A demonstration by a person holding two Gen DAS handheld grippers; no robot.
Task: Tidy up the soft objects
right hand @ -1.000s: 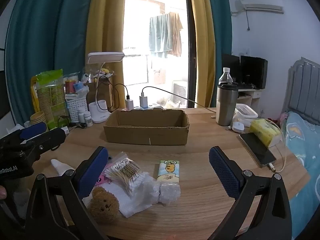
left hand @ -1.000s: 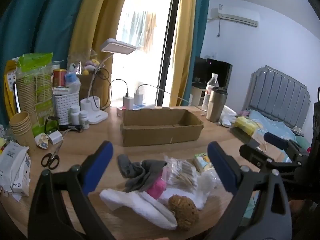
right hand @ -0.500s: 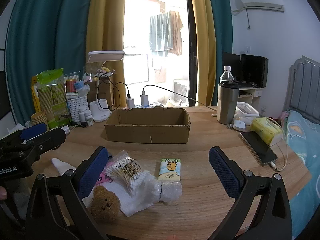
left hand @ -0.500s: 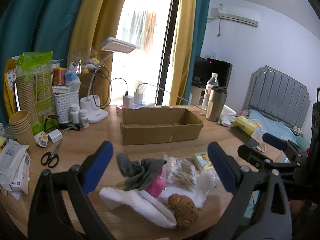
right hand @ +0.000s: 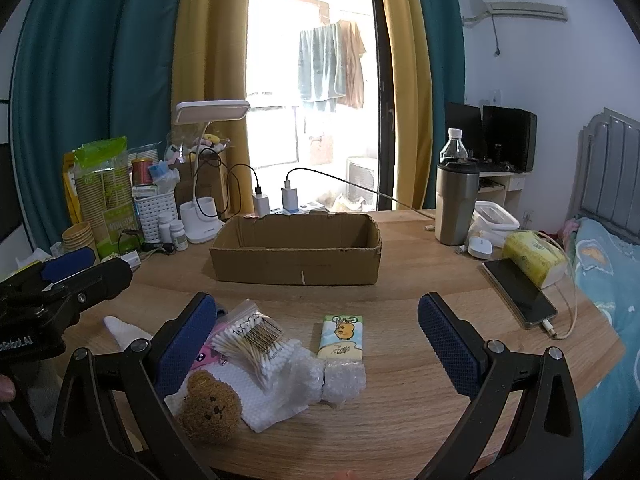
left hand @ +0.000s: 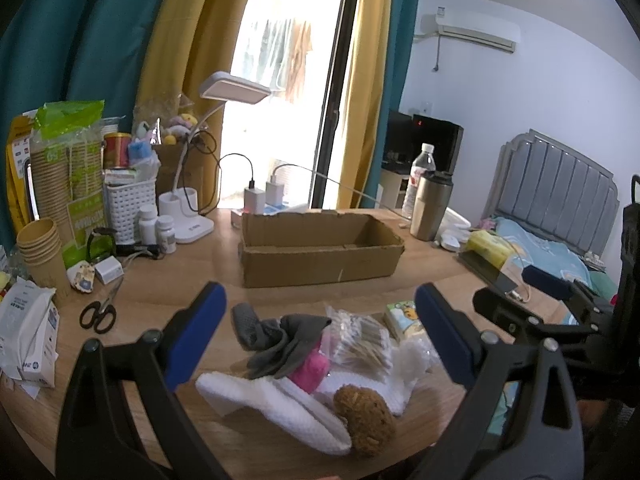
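Observation:
A pile of soft things lies on the round wooden table: a white cloth [left hand: 256, 400], a grey sock [left hand: 276, 340], a pink plush [left hand: 310, 368], a brown bear head [left hand: 366, 420] [right hand: 210, 406], a bag of cotton swabs [right hand: 256, 340], a tissue pack [right hand: 342, 336] and bubble wrap [right hand: 344, 380]. An open cardboard box [left hand: 320, 248] [right hand: 296, 248] stands behind the pile. My left gripper [left hand: 320, 336] is open and empty above the pile. My right gripper [right hand: 316, 348] is open and empty, also above it.
At the left stand paper cups [left hand: 40, 248], scissors [left hand: 98, 314], a white basket [left hand: 128, 204], pill bottles and a desk lamp [left hand: 188, 220]. At the right are a steel tumbler [right hand: 456, 204], a phone [right hand: 520, 296], a yellow tissue pack [right hand: 534, 256] and a bed.
Both grippers stay open and almost still; the views shift only slightly. The objects on the table have not moved.

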